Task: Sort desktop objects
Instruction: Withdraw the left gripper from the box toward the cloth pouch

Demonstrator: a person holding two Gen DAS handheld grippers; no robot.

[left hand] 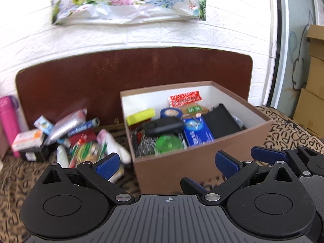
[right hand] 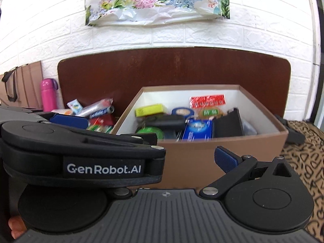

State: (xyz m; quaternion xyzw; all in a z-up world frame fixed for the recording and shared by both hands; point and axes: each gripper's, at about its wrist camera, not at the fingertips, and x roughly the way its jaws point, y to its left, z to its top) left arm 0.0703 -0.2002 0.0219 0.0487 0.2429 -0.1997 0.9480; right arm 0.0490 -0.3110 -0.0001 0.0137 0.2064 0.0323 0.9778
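A brown cardboard box (left hand: 202, 162) (right hand: 192, 158) with a white inside stands on the patterned cloth. It holds a yellow packet (left hand: 141, 116), a black car key (left hand: 162, 126), a green round lid (left hand: 169, 143), a blue box (left hand: 197, 130), a black case (left hand: 221, 120) and a red packet (left hand: 185, 98). A loose pile of tubes, packets and small boxes (left hand: 70, 135) (right hand: 95, 115) lies left of the box. My left gripper (left hand: 168, 165) is open and empty, just short of the box's near wall. My right gripper (right hand: 168, 160) is open beside it, its left finger hidden behind the left gripper's housing (right hand: 81, 151).
A dark brown board (left hand: 121, 77) leans on the white brick wall behind everything. A pink bottle (left hand: 8, 121) (right hand: 47, 95) stands far left. Stacked cardboard cartons (left hand: 311, 81) sit at the right. A floral plastic bag (right hand: 158, 2) hangs on the wall.
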